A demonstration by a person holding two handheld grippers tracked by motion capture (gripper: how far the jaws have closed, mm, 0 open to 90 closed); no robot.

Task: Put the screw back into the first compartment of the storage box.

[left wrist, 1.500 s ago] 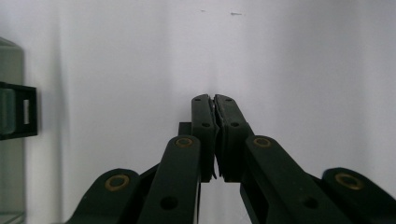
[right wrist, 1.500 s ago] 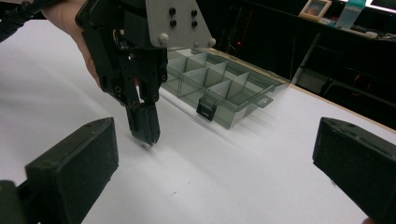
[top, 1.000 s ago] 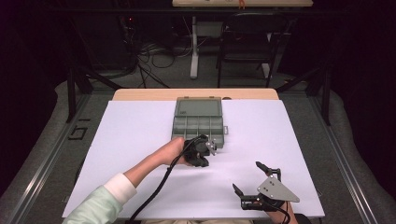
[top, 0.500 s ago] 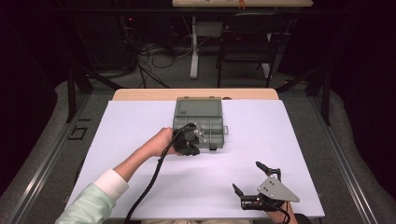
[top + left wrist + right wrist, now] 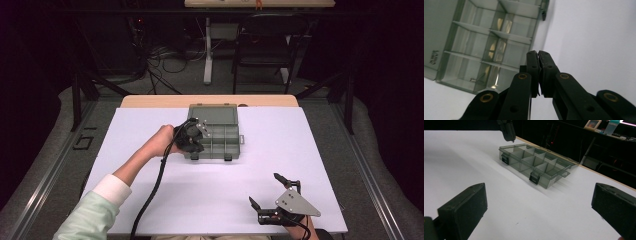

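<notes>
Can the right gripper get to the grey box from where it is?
Probably yes. The right gripper sits open near the table's front edge, and bare white tabletop lies between it and the grey box. The left gripper hovers at the box's far-left side, apart.

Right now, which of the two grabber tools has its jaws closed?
The left gripper, over the compartment box: its jaws are pressed together. The right gripper, near the table's front edge, gapes wide.

The person's left forearm, in a pale green sleeve with a white cuff, reaches forward and rightward, its hand wrapped round the black left gripper (image 5: 192, 138), whose jaws are pressed together with nothing between them. The black right gripper (image 5: 265, 192), topped by a grey three-cornered plate, sits low at the near edge, jaws spread wide apart and empty
</notes>
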